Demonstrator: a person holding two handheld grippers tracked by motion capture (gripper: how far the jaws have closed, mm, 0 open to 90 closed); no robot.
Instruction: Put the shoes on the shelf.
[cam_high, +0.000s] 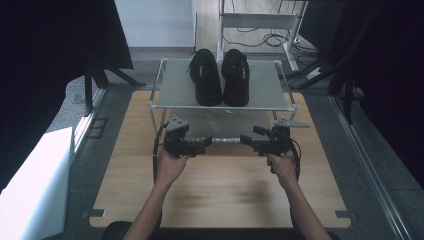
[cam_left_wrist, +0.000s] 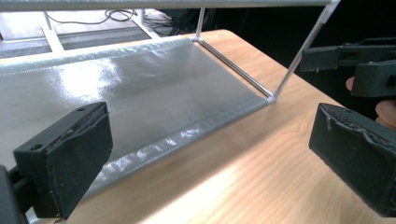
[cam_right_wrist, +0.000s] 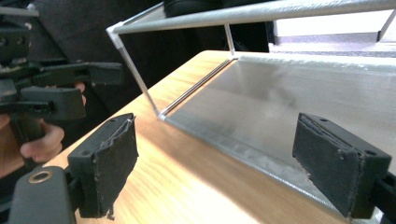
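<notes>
A pair of black shoes (cam_high: 221, 76) stands side by side on the top shelf of a metal two-tier shoe rack (cam_high: 170, 85). My left gripper (cam_high: 205, 144) and right gripper (cam_high: 244, 140) are held low in front of the rack, tips pointing toward each other across its lower shelf (cam_high: 225, 122). In the left gripper view the left gripper (cam_left_wrist: 210, 163) is open wide over the wood, nothing between its pads (cam_left_wrist: 65, 163). In the right gripper view the right gripper (cam_right_wrist: 219, 163) is open too, with nothing in it. Each view shows the other gripper (cam_left_wrist: 355, 60) (cam_right_wrist: 56, 88) beyond the rack's corner post.
The rack stands at the far half of a wooden table top (cam_high: 220, 195). The grey lower shelf (cam_left_wrist: 140, 84) (cam_right_wrist: 299, 93) is bare. A white box (cam_high: 35, 185) sits left of the table. Cables and a white frame (cam_high: 260, 25) lie on the floor behind.
</notes>
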